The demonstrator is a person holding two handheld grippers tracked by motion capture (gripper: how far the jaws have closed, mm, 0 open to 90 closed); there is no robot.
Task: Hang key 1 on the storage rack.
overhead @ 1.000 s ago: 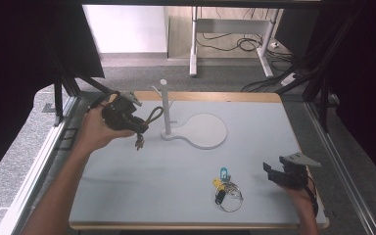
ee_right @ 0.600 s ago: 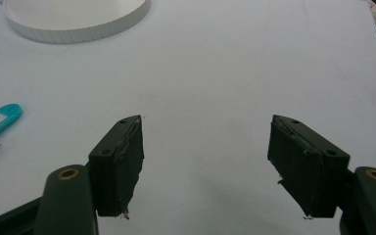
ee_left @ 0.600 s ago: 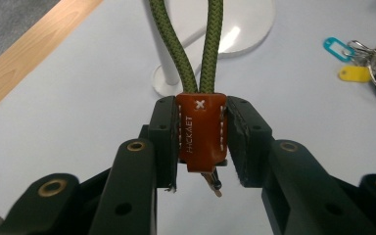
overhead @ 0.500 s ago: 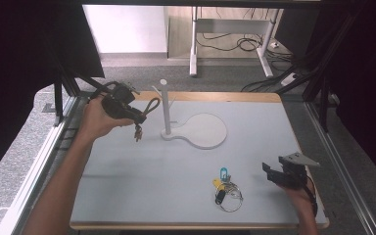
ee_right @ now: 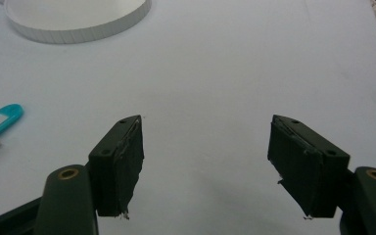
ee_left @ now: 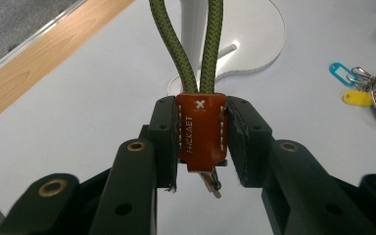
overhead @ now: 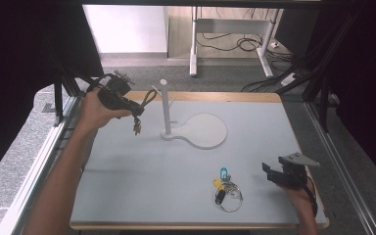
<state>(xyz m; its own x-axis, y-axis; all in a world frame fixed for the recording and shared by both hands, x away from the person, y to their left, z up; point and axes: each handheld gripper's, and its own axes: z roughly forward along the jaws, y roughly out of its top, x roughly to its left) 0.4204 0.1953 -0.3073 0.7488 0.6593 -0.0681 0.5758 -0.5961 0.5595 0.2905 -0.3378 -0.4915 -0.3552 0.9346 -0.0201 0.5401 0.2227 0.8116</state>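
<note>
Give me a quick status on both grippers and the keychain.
Left gripper shut on leather tab, green rope loop near stand post. Right gripper open, idle. Path clear.

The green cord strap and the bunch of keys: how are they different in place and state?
The green cord strap is off the table, its brown leather tab clamped in the left gripper near the white stand; the bunch of keys lies loose on the table. The right gripper beside the keys is open and holds nothing. The strap is one loop; the keys carry blue, yellow and black tags.
</note>
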